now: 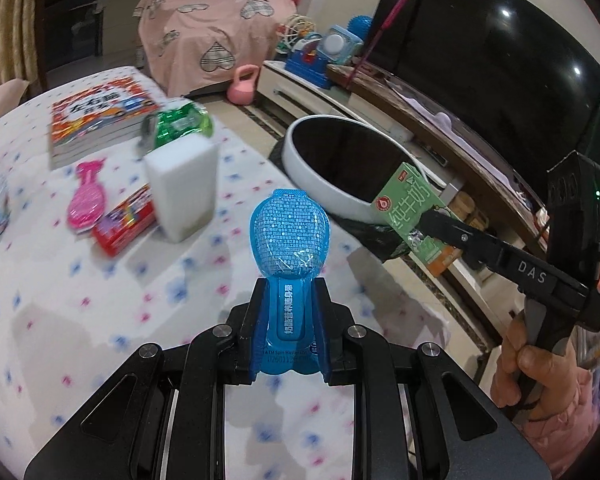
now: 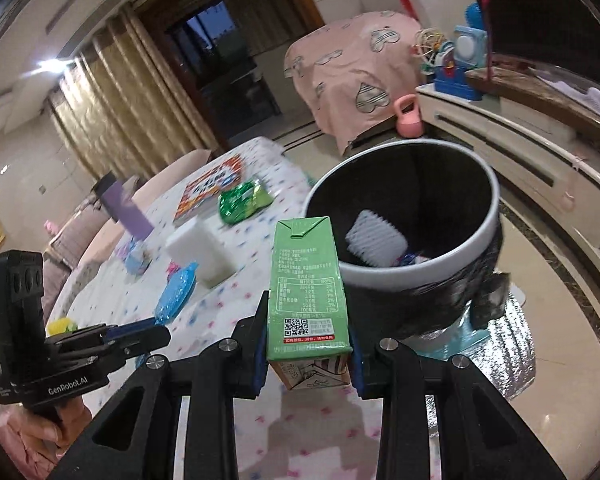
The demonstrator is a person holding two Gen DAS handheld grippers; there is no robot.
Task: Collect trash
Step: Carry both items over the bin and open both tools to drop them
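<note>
L gripper (image 1: 288,328) clamped on blue wrapper (image 1: 289,236); R gripper (image 2: 308,344) clamped on green milk carton (image 2: 306,280), both over table (image 1: 100,320) edge nr bin (image 2: 404,272).

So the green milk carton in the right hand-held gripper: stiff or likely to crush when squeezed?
The green milk carton looks fairly stiff: its edges stay straight between the right hand-held gripper pads. It is probably light, perhaps empty, as trash. Its glossy faces might slip somewhat.

Dim indoor light — blurred, fisheye-warped edges.
</note>
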